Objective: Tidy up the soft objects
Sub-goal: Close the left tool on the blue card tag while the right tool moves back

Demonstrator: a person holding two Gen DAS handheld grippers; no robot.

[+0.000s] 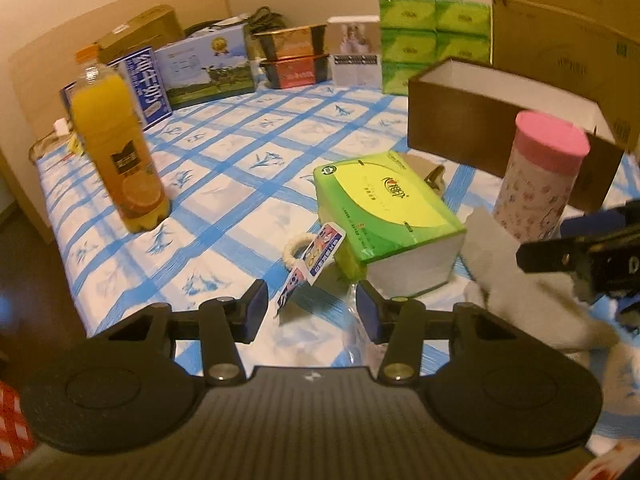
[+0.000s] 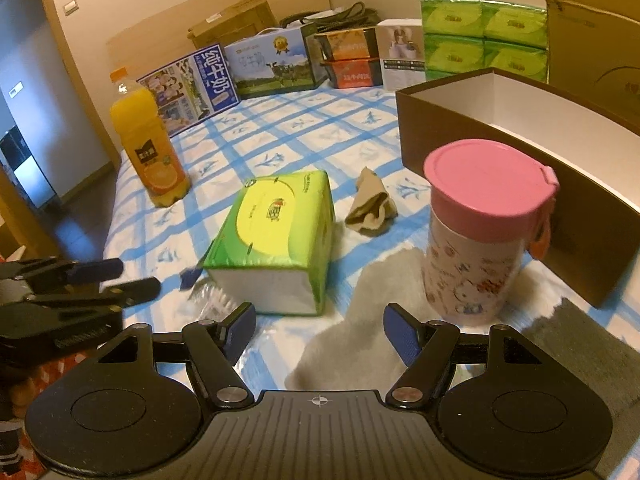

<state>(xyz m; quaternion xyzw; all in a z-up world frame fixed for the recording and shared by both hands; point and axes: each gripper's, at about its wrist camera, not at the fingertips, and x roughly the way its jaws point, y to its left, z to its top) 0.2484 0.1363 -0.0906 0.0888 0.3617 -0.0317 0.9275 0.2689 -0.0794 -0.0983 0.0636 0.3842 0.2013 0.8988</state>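
My left gripper [image 1: 312, 312] is open over the blue checked bedsheet [image 1: 240, 152]. A white fabric ring with a printed card label [image 1: 310, 256] lies just ahead of its fingertips, and the card's lower end reaches between them. Crinkled clear plastic [image 1: 354, 320] touches the right finger. A green tissue pack [image 1: 386, 212] lies beyond. My right gripper [image 2: 320, 332] is open above a grey fuzzy cloth [image 2: 360, 320], with nothing gripped. A folded beige sock [image 2: 370, 204] lies behind the tissue pack [image 2: 276, 232]. Each gripper shows in the other's view: the right gripper [image 1: 548, 240] and the left gripper [image 2: 132, 278].
An open brown box [image 2: 520, 120] with a white inside stands at the right, with a pink-lidded cup [image 2: 480, 232] in front of it. An orange juice bottle [image 2: 148, 140] stands at the left. Cartons and stacked green tissue packs [image 2: 484, 36] line the far edge of the bed.
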